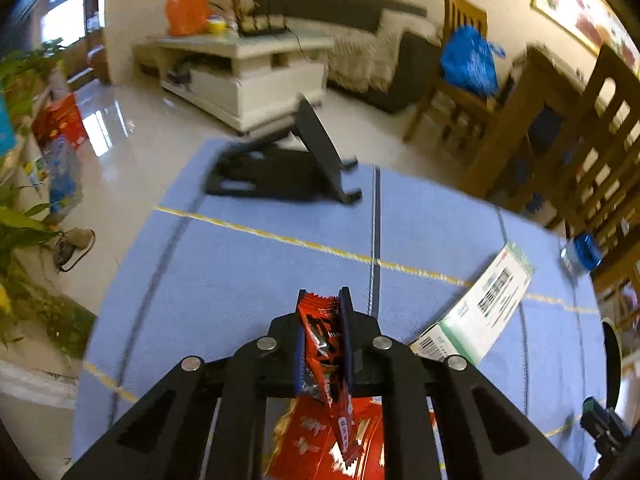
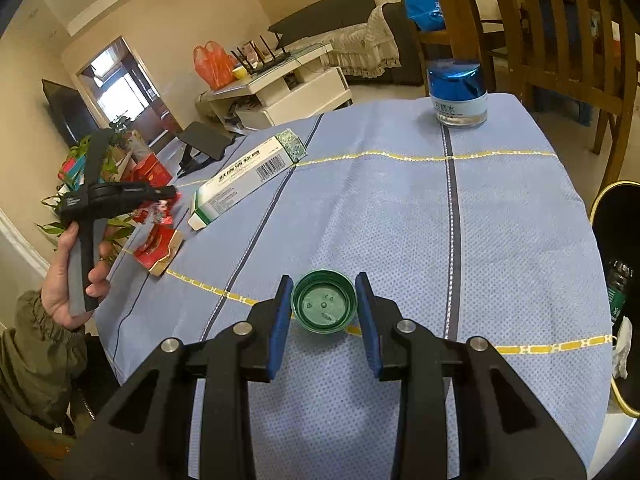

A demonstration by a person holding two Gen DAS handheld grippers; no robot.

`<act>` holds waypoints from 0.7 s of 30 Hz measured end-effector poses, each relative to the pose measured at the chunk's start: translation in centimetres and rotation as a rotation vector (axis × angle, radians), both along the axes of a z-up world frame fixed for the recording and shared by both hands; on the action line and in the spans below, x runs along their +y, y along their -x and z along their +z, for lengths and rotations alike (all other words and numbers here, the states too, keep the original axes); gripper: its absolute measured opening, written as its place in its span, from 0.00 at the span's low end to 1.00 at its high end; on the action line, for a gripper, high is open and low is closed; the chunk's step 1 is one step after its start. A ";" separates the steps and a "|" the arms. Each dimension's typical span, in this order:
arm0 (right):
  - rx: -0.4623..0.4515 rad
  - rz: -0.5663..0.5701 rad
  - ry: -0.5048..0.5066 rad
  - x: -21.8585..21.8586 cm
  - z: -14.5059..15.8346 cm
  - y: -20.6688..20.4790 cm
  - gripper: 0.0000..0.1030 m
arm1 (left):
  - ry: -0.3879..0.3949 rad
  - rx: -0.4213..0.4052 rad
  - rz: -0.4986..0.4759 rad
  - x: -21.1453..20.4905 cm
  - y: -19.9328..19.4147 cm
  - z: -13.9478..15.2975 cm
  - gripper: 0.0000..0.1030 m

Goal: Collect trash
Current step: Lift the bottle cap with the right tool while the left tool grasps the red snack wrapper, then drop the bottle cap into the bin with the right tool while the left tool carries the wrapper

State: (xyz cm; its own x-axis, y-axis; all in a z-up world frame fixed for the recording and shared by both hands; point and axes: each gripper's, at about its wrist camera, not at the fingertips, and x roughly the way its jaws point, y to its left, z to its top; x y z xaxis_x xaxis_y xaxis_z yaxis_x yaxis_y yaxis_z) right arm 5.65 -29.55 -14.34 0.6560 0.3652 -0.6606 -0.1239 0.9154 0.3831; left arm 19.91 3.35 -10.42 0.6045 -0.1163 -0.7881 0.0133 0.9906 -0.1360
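Note:
My left gripper (image 1: 324, 300) is shut on a red snack wrapper (image 1: 324, 344) and holds it above the blue tablecloth (image 1: 260, 280). A second red wrapper (image 1: 320, 440) lies on the cloth under it. From the right wrist view the left gripper (image 2: 170, 194) is at the table's left edge, above that red wrapper (image 2: 158, 248). My right gripper (image 2: 324, 284) is open, its jaws on either side of a green bottle cap (image 2: 324, 302) that lies upside down on the cloth. A white and green medicine box (image 2: 244, 180) lies further back; it also shows in the left wrist view (image 1: 480, 308).
A blue-lidded jar (image 2: 458, 94) stands at the far side of the table. A black bin with a gold rim (image 2: 616, 264) is off the right edge. A black folding stand (image 1: 280, 168) sits at the table's far left. Wooden chairs (image 2: 552, 28) stand beyond.

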 end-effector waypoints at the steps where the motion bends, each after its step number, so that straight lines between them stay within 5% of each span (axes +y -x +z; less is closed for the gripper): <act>1: -0.002 -0.001 -0.001 0.0 0.0 0.1 0.31 | -0.023 -0.036 0.015 0.1 0.9 0.9 0.13; 6: -0.015 -0.010 0.008 0.0 0.2 0.2 0.31 | -0.115 -0.151 -0.032 -2.3 4.1 3.8 0.13; 11: -0.028 -0.083 0.025 -1.7 0.6 0.6 0.31 | -0.093 -0.184 -0.163 -7.2 6.4 5.1 0.13; 15: -0.047 -0.193 0.066 -4.9 1.6 1.4 0.31 | -0.009 -0.179 -0.297 -11.0 8.0 5.6 0.13; 21: -0.099 -0.525 0.213 -13.8 4.4 3.6 0.31 | 0.009 -0.177 -0.450 -17.6 10.2 6.2 0.13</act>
